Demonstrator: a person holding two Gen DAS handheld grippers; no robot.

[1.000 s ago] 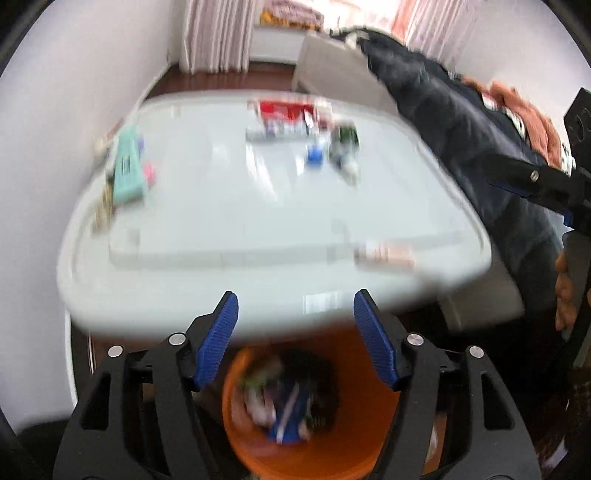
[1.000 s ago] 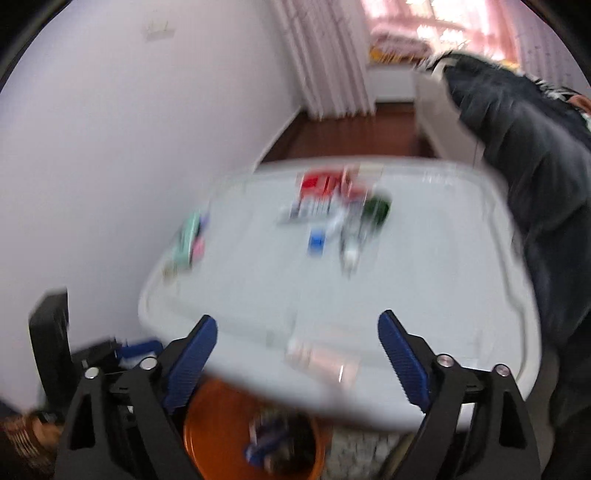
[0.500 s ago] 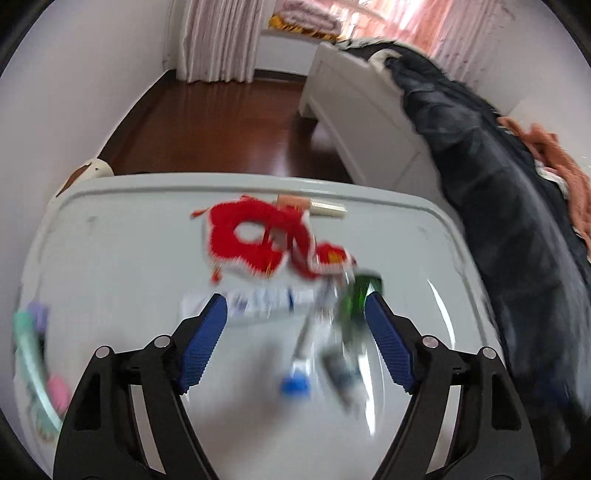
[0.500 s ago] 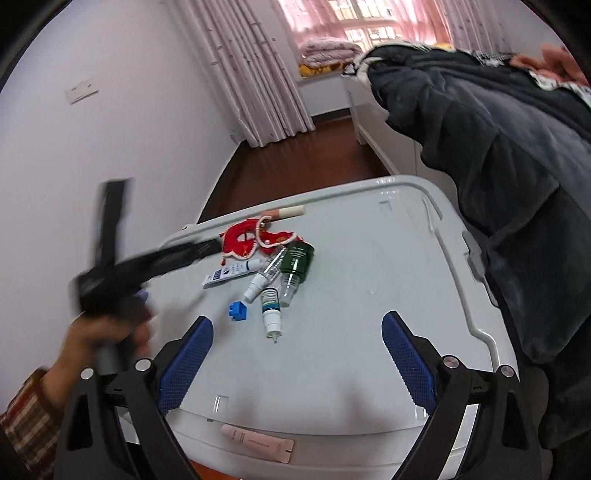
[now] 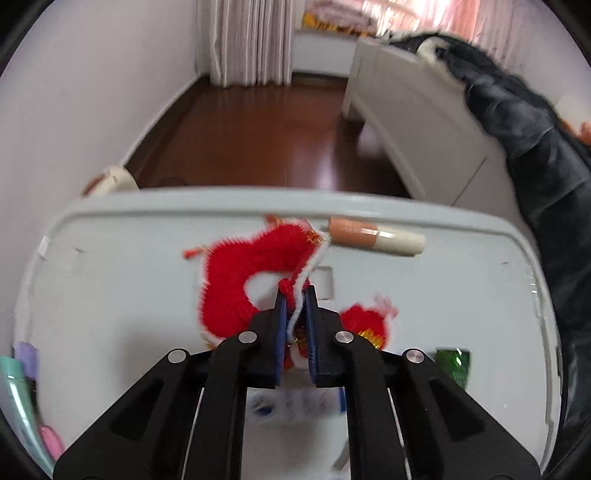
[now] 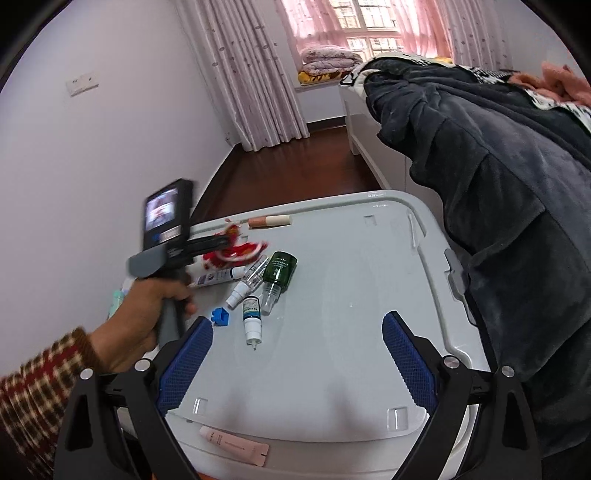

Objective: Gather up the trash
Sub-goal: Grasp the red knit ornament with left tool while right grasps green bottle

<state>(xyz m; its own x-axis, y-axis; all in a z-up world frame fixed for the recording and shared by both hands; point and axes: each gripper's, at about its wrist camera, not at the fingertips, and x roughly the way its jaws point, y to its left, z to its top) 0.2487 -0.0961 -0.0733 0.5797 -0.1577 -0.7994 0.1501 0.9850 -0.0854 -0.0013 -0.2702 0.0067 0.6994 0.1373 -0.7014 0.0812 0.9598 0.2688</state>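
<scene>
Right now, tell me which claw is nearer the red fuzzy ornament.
Left. The left claw is shut on the red fuzzy ornament; the right claw hangs open over the table's near edge, well short of it.

Soft window (image 6: 373, 29) daylight, fisheye-bent edges, slight motion blur throughout

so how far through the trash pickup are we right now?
Partway. No bin shows in either view, so what is finished cannot be judged. In hand: the left gripper, jaws just closed, is shut on the red fuzzy ornament. The right gripper is open and empty. Left on the white lid: green bottle, dropper bottle, blue clip, peach tube, pink tube.
</scene>
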